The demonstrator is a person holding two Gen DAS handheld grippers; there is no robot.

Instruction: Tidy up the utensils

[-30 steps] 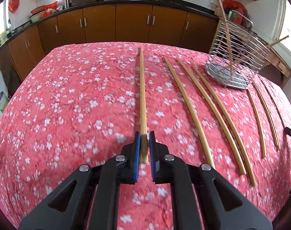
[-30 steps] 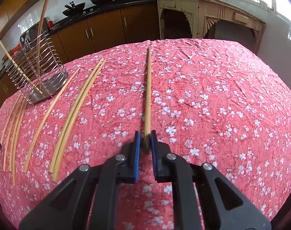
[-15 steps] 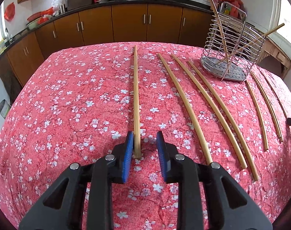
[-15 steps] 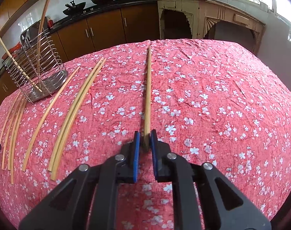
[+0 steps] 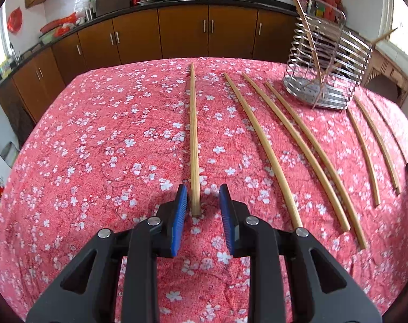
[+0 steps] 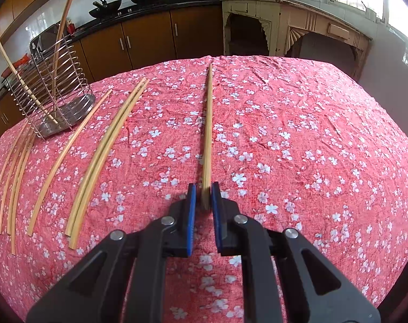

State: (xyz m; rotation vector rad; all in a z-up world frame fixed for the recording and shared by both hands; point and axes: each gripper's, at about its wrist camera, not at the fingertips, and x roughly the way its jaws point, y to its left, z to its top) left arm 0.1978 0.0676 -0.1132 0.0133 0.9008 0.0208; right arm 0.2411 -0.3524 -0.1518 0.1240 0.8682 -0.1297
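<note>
Left wrist: left tool [image 5: 202,197] released chopstick [image 5: 193,134].

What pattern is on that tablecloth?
The tablecloth is red-pink with small white blossoms, clearest in the right wrist view.

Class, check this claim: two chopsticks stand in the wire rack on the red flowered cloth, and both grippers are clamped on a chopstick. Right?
Not quite. The left wrist view shows the left gripper open around its chopstick, jaws just spread. Only the right gripper clamps one. The wire rack part holds.
</note>
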